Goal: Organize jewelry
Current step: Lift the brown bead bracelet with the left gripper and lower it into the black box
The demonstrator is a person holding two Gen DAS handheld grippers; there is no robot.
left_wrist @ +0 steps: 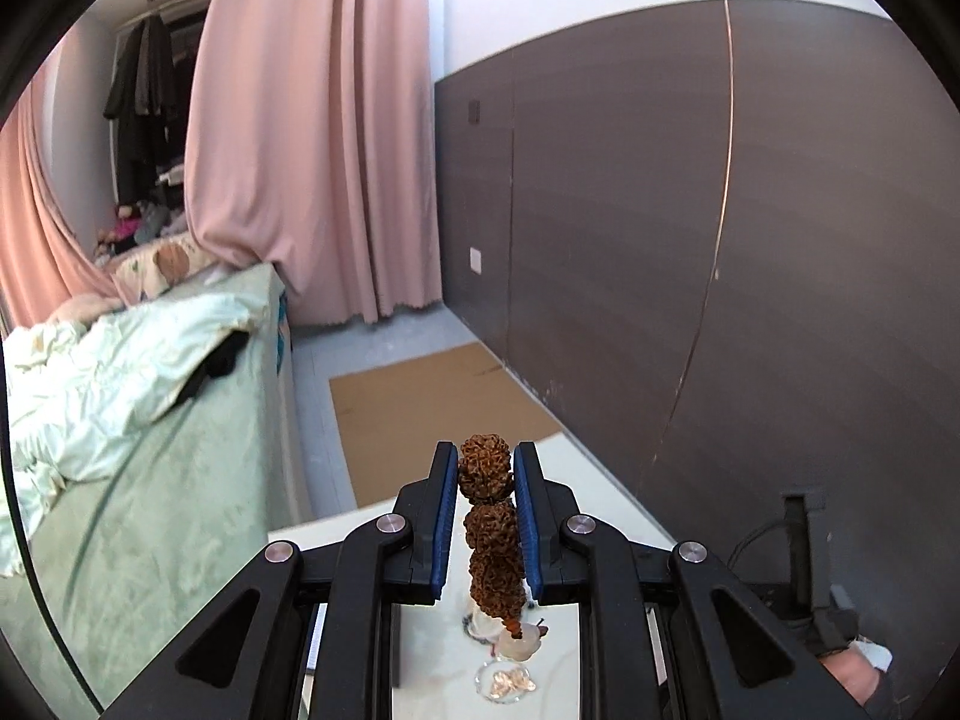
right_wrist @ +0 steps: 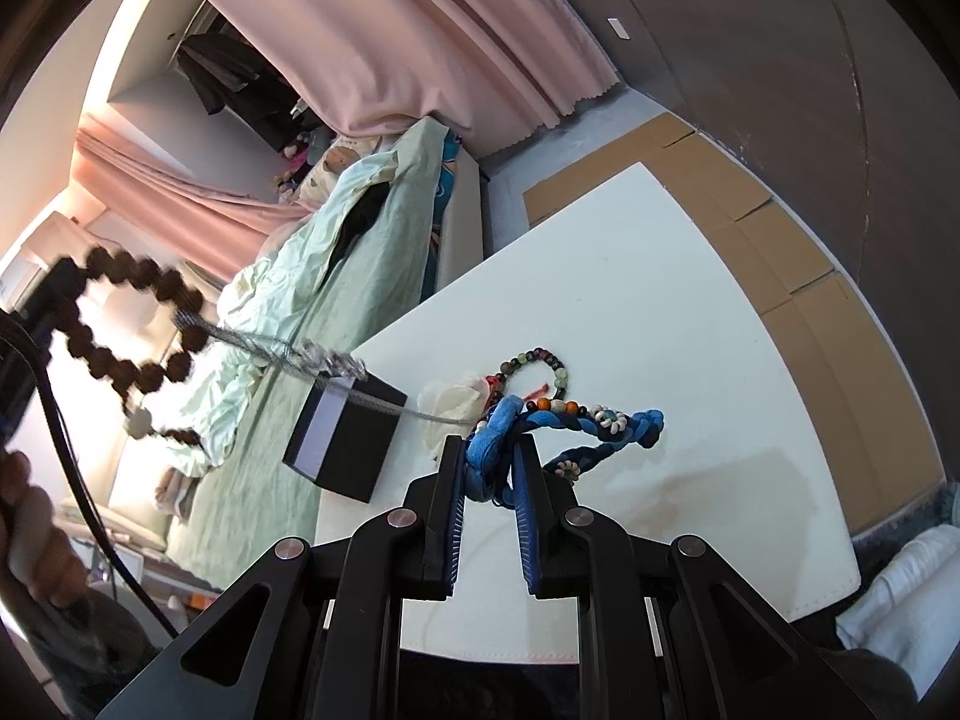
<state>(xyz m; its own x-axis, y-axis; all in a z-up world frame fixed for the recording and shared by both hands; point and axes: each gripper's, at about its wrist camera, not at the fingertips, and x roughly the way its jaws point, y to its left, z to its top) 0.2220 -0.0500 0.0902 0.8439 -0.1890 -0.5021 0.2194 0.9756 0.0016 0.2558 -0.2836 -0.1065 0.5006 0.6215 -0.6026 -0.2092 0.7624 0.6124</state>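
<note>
The left gripper [left_wrist: 485, 468] grips a brown bead bracelet [left_wrist: 485, 483], raised off the table [right_wrist: 690, 312]. The right gripper [right_wrist: 491, 456] pinches a blue braid [right_wrist: 600, 426] on the table. A black box [right_wrist: 345, 438] sits at the table's left edge; contents can't be told.

Jewelry spread over the surface [right_wrist: 660, 312], with one bead string lifted off it to the left.

The box [right_wrist: 345, 441] sits at the surface's left edge, beside the bed [right_wrist: 288, 324]. Right of the box lies the cloth pouch [right_wrist: 453, 402], and just past it the small-bead bracelet [right_wrist: 534, 369]. The braided cord [right_wrist: 600, 426] lies nearer, one end between the right gripper [right_wrist: 489, 456] jaws. The large-bead bracelet [right_wrist: 138, 324] hangs above the bed, gripped by the left gripper [left_wrist: 485, 468]. Cardboard [right_wrist: 780, 252] lies on the floor behind the surface.
</note>
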